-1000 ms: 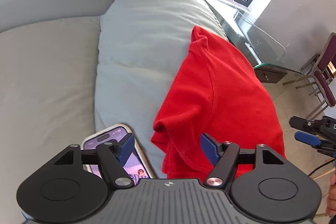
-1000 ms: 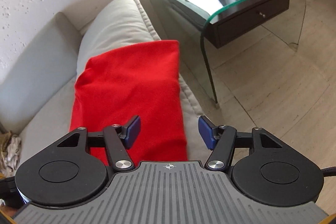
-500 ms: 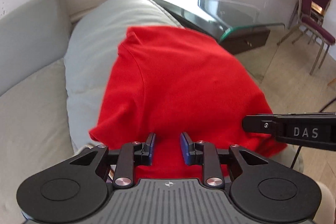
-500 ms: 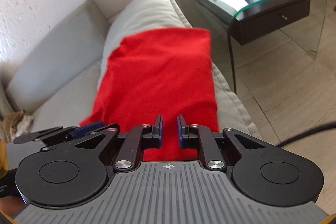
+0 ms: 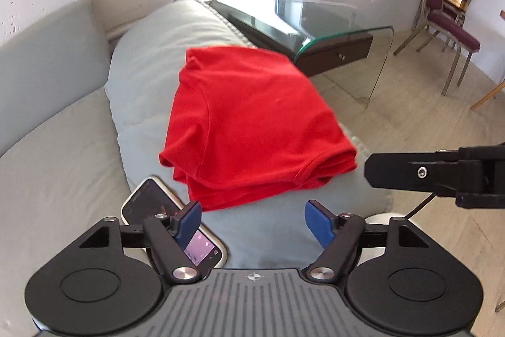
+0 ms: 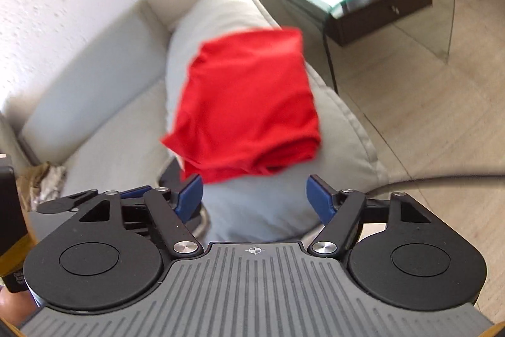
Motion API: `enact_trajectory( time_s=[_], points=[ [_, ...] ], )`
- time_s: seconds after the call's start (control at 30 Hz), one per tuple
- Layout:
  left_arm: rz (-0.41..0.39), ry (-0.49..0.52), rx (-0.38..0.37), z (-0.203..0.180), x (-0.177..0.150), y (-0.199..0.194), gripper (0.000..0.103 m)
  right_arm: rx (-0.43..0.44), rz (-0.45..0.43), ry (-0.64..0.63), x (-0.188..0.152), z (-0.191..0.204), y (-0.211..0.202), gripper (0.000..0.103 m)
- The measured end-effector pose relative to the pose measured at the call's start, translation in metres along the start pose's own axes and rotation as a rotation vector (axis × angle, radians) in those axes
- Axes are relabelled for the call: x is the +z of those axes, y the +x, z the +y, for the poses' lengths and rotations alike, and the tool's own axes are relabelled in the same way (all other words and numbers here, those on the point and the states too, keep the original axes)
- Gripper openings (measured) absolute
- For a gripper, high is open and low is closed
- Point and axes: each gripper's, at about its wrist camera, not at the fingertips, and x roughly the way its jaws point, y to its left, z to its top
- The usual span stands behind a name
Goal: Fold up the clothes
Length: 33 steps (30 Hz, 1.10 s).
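Red shirt (image 5: 252, 128) folded in a bundle, lying mid-frame on the grey cushion (image 5: 148, 65) of the sofa (image 5: 47, 147), collar end toward the near edge. Left gripper (image 5: 252, 221) fingers wide apart, empty, low in frame just short of the shirt. Right gripper (image 6: 255, 195) also spread wide, empty, near the bundle's front edge; view slightly blurred. Phone (image 5: 151, 204) on the cushion at lower left, partly behind the left finger. Glass table (image 5: 331, 21) upper right, chairs (image 5: 448, 21) at far right.
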Motion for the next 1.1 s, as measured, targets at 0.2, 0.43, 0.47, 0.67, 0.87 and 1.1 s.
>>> enact_trajectory(
  time_s=[0.2, 0.43, 0.47, 0.67, 0.87, 1.1],
  points=[
    [-0.035, -0.082, 0.022, 0.007, 0.015, -0.043, 0.086, -0.014, -0.029, -0.09, 0.018, 0.032, -0.041, 0.098],
    [-0.063, -0.098, 0.027, 0.007, 0.021, -0.071, 0.099, -0.121, -0.068, -0.222, 0.025, 0.063, -0.081, 0.102],
    [-0.06, -0.1, 0.03, 0.007, 0.021, -0.072, 0.1, -0.135, -0.07, -0.231, 0.025, 0.066, -0.085, 0.102],
    [-0.072, -0.124, 0.074, 0.005, 0.016, -0.079, 0.102, -0.168, -0.068, -0.255, 0.023, 0.07, -0.088, 0.102],
    [-0.065, -0.107, 0.09, 0.0, 0.019, -0.077, 0.102, -0.196, -0.066, -0.275, 0.02, 0.073, -0.091, 0.102],
    [-0.05, -0.112, 0.056, -0.008, 0.022, -0.075, 0.102, -0.22, -0.078, -0.246, 0.02, 0.065, -0.1, 0.102]
  ],
)
